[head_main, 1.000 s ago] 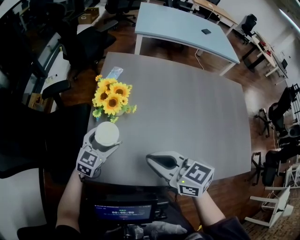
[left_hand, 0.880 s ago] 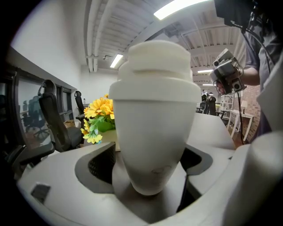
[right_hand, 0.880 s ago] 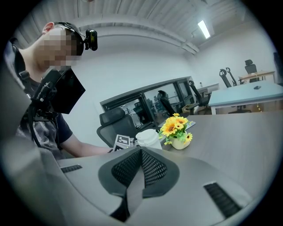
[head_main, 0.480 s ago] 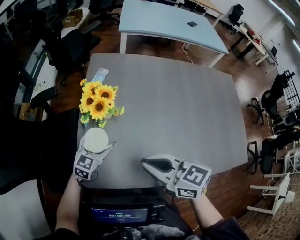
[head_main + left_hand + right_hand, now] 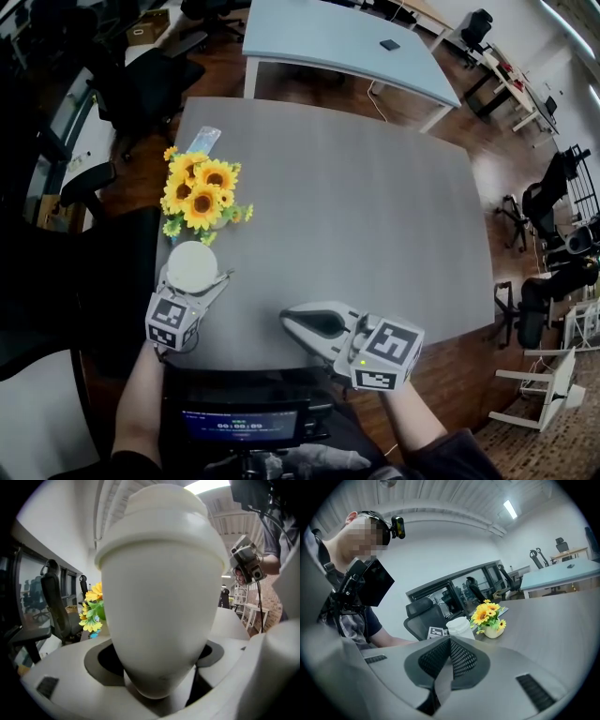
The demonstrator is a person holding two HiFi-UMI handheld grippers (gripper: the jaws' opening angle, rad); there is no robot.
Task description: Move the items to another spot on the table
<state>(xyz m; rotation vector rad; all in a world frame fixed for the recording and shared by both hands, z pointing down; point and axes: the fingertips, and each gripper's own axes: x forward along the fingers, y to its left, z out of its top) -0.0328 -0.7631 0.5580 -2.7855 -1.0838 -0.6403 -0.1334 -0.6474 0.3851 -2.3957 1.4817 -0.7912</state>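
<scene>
White lidded cup [image 5: 159,588] clamped between left gripper's [image 5: 195,274] jaws — right gripper's [image 5: 449,644] jaws pressed together, empty

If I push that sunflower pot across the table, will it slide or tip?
Probably tips before sliding: the sunflower pot carries a bouquet wider than its small base, so it looks top-heavy. The blooms likely flex, so gripping the pot itself seems safer.

White cup [image 5: 192,266]; yellow flowers [image 5: 199,195], dark-centred, green-leaved; plain grey counter [image 5: 375,216] — black-and-white square markers [image 5: 172,322] on the pale grey left hand-held gripper [image 5: 195,276] and right hand-held gripper [image 5: 287,321].
</scene>
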